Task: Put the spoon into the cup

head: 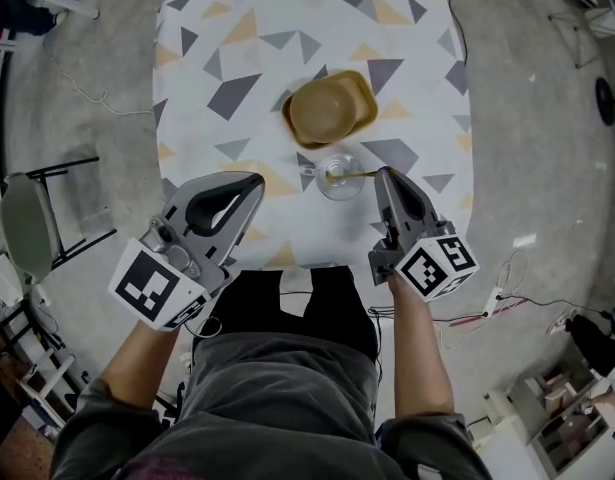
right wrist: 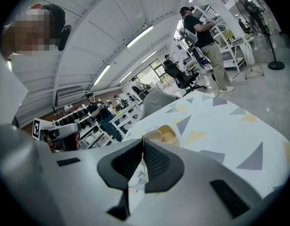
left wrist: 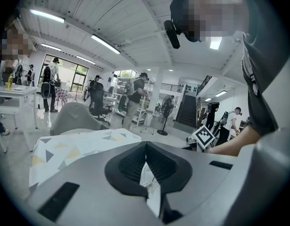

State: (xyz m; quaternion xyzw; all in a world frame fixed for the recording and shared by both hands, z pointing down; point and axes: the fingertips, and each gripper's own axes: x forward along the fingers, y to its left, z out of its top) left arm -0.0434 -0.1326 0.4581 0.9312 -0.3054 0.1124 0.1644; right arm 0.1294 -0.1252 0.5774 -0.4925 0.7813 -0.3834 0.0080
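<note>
- near the middle of the table [head: 427, 78], a little toward its near edge, stands the clear cup [head: 339, 177]; the gold spoon [head: 360, 175] has its bowl end down inside the cup, and its handle slopes out over the rim to the right.
- the right tongs [head: 384, 177] are pinching the tip of that handle; the right gripper view shows a thin gold sliver between the closed tips.
- the left tongs [head: 255, 181] are pressed together on nothing and hover by the near edge, well to the cup's left.
- the step in hand looks like the release: lower the handle until the spoon leans on the rim by itself, spread the tongs only slightly, then draw back along the handle's line so the light cup is not dragged or tipped.
- tan bowls [head: 329, 108] sit just beyond the cup, toward the far edge.
- a white cloth with grey and yellow triangles covers the table and may slide under a nudged cup.
- round it are a concrete floor [head: 97, 68], a chair [head: 27, 223] off the left edge, loose cables, and people at desks further off.
</note>
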